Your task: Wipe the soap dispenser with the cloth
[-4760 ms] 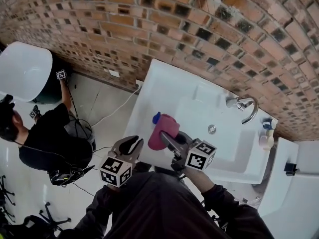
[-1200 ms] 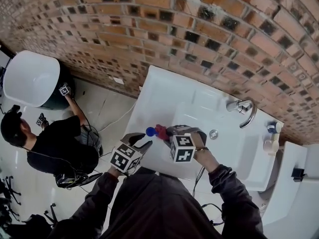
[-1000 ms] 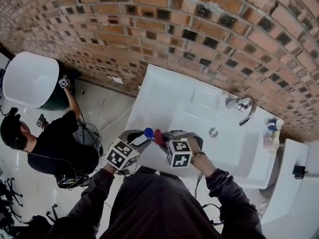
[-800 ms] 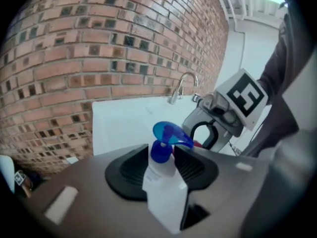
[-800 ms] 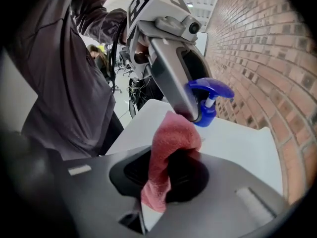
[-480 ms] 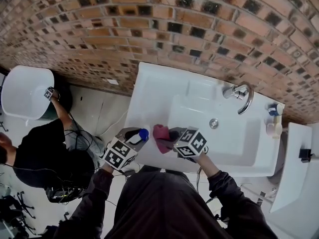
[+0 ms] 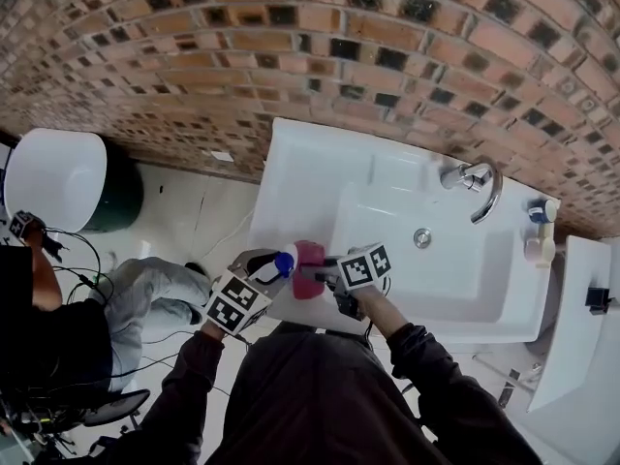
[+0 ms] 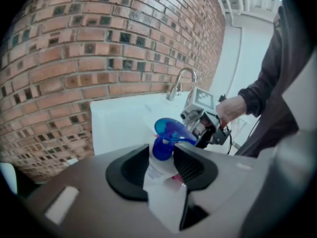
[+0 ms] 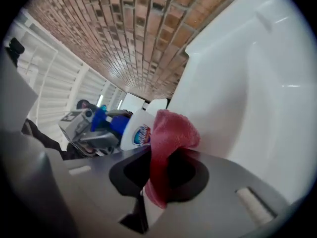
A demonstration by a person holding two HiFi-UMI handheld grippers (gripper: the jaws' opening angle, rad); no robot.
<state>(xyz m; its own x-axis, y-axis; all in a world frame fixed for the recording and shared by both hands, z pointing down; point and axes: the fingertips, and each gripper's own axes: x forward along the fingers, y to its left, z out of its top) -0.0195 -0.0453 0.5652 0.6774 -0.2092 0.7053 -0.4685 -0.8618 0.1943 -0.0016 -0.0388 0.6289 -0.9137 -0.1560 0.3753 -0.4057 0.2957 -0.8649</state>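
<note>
soap dispenser (image 7: 282, 262), one white plastic bottle with a blue pump top, sits just left of centre in the head view, above the near left corner of the white ceramic sink (image 7: 291, 177). the left gripper (image 7: 263, 263) has it by the body. in the left gripper view the bottle (image 8: 159, 170) stands between the two black pads with both against its sides. those jaws have just been closing a little, at a fairly wide gap filled by the bottle. its blue spout (image 8: 171, 129) points to the right of that frame.

one pink-red terry cloth (image 7: 309, 267) lies right against the bottle's right side in the head view. the right gripper (image 7: 321, 270) pinches it. in the right gripper view the jaws stand narrow on a fold of the cloth (image 9: 167, 145), which bunches up past the pads beside the bottle's labelled white body (image 9: 136, 130).

two grippers show, each with one marker cube, both at lower centre of the head view.

one curved chrome tap (image 7: 475, 182) stands at the upper right of the sink. one round drain (image 7: 422, 237) sits in the bowl. two small items (image 7: 539, 231) at the sink's right end are too small to tell. a brick wall (image 7: 291, 46) fills the top. a second white basin (image 7: 53, 177) is at upper left, with another person (image 7: 58, 327) below it.
</note>
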